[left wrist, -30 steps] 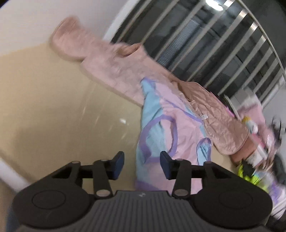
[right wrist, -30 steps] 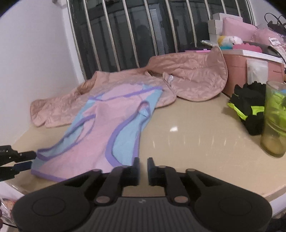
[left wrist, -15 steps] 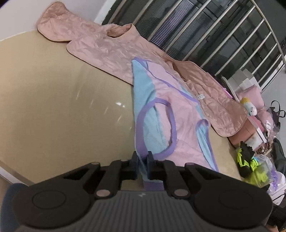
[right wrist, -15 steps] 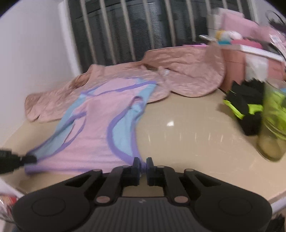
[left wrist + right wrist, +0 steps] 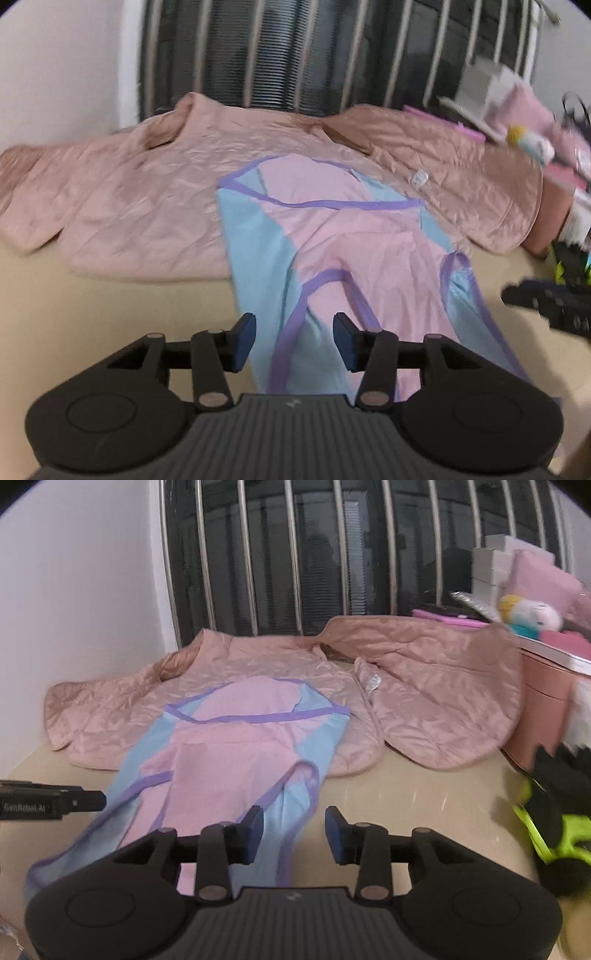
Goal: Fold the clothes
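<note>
With both sets of fingers opening and nothing pinched between them, no hold on the garment at present. Pink-and-light-blue sleeveless top with purple trim (image 5: 354,251) lying flat on glossy beige bench (image 5: 110,317), far end overlapping quilted salmon-pink satin jacket (image 5: 140,192) spread against the barred window. Left gripper (image 5: 293,341) hovering over near-left part of the top, fingers (image 5: 243,341) roughly half apart, cloth below but not pressed. Right gripper (image 5: 293,834) over near-right edge, fingers (image 5: 338,834) parted somewhat less, likewise empty.

Risks, as judged:
- Top resting partly on the jacket: closing too deep or dragging likely to catch the satin and shift both pieces.
- Thin cloth on slick bench: prone to sliding or bunching, giving a crooked fold.
- Uneven grasp points left versus right: skewed crease.
- Black-and-neon-yellow fabric item (image 5: 554,827) near the right side: possible snag on a wide sweep.
</note>
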Motion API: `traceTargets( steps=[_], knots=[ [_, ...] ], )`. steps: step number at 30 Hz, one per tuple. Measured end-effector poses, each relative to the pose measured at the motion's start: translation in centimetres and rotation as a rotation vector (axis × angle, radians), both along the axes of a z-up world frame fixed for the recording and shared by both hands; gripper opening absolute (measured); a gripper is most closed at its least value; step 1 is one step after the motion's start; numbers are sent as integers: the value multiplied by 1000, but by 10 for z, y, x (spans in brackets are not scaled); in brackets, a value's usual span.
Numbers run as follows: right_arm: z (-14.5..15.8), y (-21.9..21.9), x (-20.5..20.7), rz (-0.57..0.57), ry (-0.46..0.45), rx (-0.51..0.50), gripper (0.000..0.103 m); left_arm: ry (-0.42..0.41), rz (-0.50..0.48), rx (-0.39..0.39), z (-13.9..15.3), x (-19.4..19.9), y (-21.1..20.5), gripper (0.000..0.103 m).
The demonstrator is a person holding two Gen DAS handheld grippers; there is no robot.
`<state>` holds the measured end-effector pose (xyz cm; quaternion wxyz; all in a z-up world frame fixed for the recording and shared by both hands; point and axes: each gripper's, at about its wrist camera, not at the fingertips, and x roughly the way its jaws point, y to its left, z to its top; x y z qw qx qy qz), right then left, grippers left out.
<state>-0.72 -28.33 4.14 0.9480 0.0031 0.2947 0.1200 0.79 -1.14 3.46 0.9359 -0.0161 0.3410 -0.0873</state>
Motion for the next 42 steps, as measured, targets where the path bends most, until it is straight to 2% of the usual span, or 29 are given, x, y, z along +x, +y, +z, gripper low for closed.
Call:
traceTargets(
  steps=[1,2,3,4,5,6,7,8,9,13,16,19,22,26,29,31,33,35,36,37,41,42],
  knots=[
    [-2,2,10,1,7,-8,35,11,-12,5,-3,7,-3,43],
    [-5,3,19,1,12,-14,34,30,-15,11,-7,12,-4,30],
    [-8,3,25,1,20,-12,34,49,-16,17,-11,18,-5,21],
    [-11,3,30,3,29,-1,34,67,-8,26,-15,22,-3,7],
    [-14,2,34,4,39,10,34,60,2,26,-17,23,-1,6],
    [-17,3,37,6,49,17,29,55,17,9,-17,22,5,5],
    [-21,3,39,7,58,21,14,46,37,-30,-16,21,14,5],
    [-24,4,40,8,71,22,5,37,59,-70,-15,19,24,4],
    [-28,4,40,6,81,20,2,30,87,-114,-13,17,33,4],
    [-37,1,33,-12,68,43,2,-1,211,-219,-12,5,67,4],
    [-39,-3,31,-20,60,67,3,29,310,-303,-21,-3,91,5],
    [-39,-6,32,-22,66,89,2,53,342,-394,-24,-14,104,14],
    [-38,-7,32,-29,68,97,2,45,307,-352,-17,-25,93,43],
    [-34,1,23,-66,51,25,5,33,257,-221,-11,-36,65,44],
    [-21,-2,1,-74,19,57,9,23,238,-84,-15,-45,46,43],
    [-21,1,-9,-49,46,47,16,11,234,-18,-17,-49,38,42],
    [-26,8,-15,-10,71,20,21,-1,229,19,-18,-52,33,32],
    [-32,14,-20,1,68,-12,21,-13,228,52,-19,-56,29,11],
    [-33,16,-21,-6,58,-27,16,-13,222,41,-19,-56,30,5],
    [-33,17,-22,-15,54,-32,0,-11,215,19,-19,-56,32,3],
    [-34,-5,-21,-85,71,63,1,-11,214,-39,-20,-60,42,3],
    [-34,-10,-22,-100,73,83,1,-9,210,-79,-20,-62,46,4]
  ],
)
